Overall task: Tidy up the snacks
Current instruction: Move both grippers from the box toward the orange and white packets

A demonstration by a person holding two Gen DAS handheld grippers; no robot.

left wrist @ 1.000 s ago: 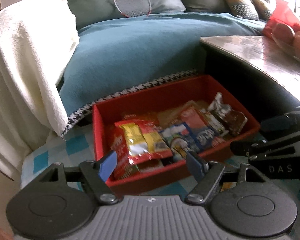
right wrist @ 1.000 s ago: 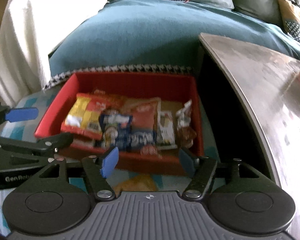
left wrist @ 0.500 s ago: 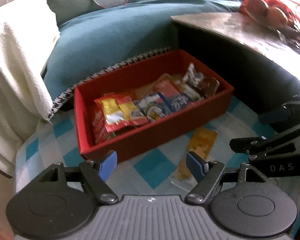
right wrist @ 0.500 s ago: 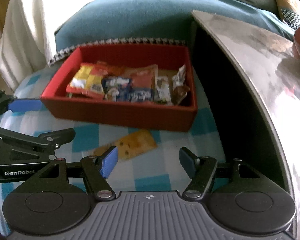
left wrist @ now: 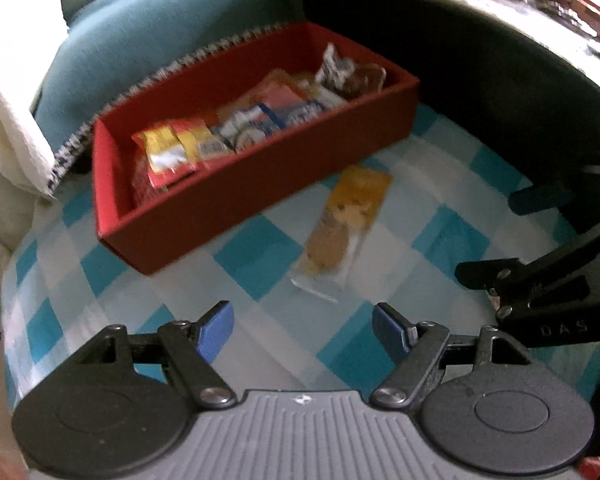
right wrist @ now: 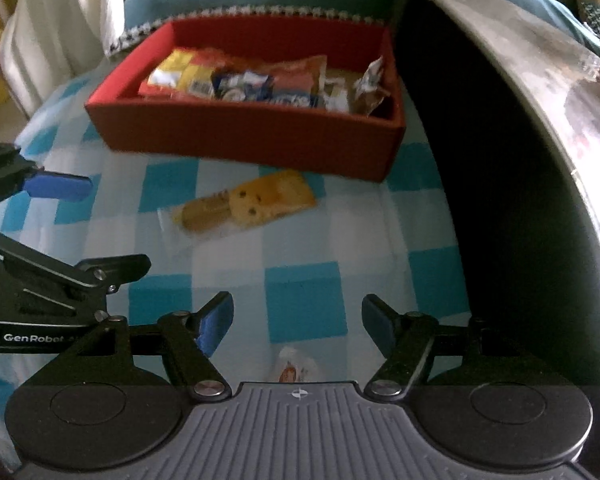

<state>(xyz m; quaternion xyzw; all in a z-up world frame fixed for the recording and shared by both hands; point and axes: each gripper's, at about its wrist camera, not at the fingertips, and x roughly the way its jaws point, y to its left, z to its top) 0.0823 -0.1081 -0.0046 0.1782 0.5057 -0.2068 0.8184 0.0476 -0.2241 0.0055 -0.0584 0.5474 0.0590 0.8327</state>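
A red box (left wrist: pixel 260 184) holding several snack packets (left wrist: pixel 236 132) stands on a blue-and-white checked cloth (left wrist: pixel 260 344). The box also shows in the right wrist view (right wrist: pixel 244 136). A yellow-orange snack packet (left wrist: pixel 342 224) lies loose on the cloth in front of the box, seen also in the right wrist view (right wrist: pixel 244 202). A small white-and-orange packet (right wrist: pixel 294 368) lies just under my right gripper. My left gripper (left wrist: pixel 304 322) is open and empty, short of the loose packet. My right gripper (right wrist: pixel 298 316) is open and empty.
A dark table with a shiny top (right wrist: pixel 540 92) rises at the right, close to the box. A teal cushion (left wrist: pixel 172 28) and a white towel (left wrist: pixel 8 92) lie behind and left of the box. Each gripper shows in the other's view.
Both grippers have pulled back and up from the red box. The loose yellow packet and more checked cloth have come into view. Both stay open.
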